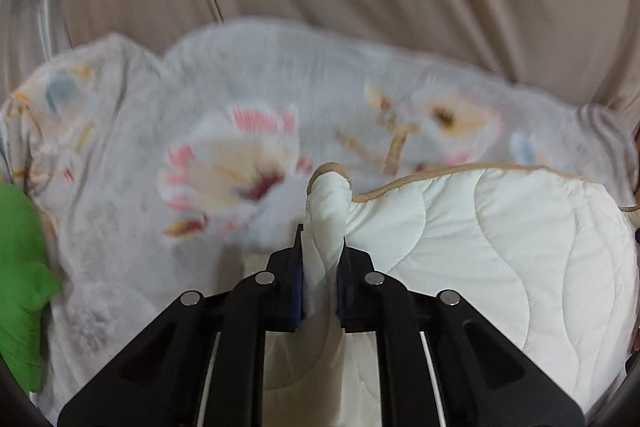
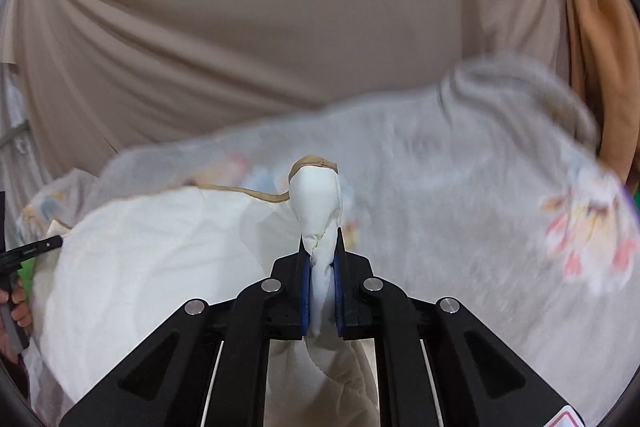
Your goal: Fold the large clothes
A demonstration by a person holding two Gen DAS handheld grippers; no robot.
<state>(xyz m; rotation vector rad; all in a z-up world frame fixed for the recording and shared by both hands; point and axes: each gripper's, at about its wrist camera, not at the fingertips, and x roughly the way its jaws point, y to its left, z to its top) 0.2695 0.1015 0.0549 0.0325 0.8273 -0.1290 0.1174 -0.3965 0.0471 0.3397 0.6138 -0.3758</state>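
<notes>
Quilt [image 1: 500, 247], white with a tan edge, lies bunched on the flowered sheet [image 1: 224, 99], not yet folded flat as far as I can see. On that sheet, my left claw [image 1: 322, 267] pinches one gathered corner and my right claw [image 2: 322, 267] pinches another. I judge the folding barely started.
</notes>
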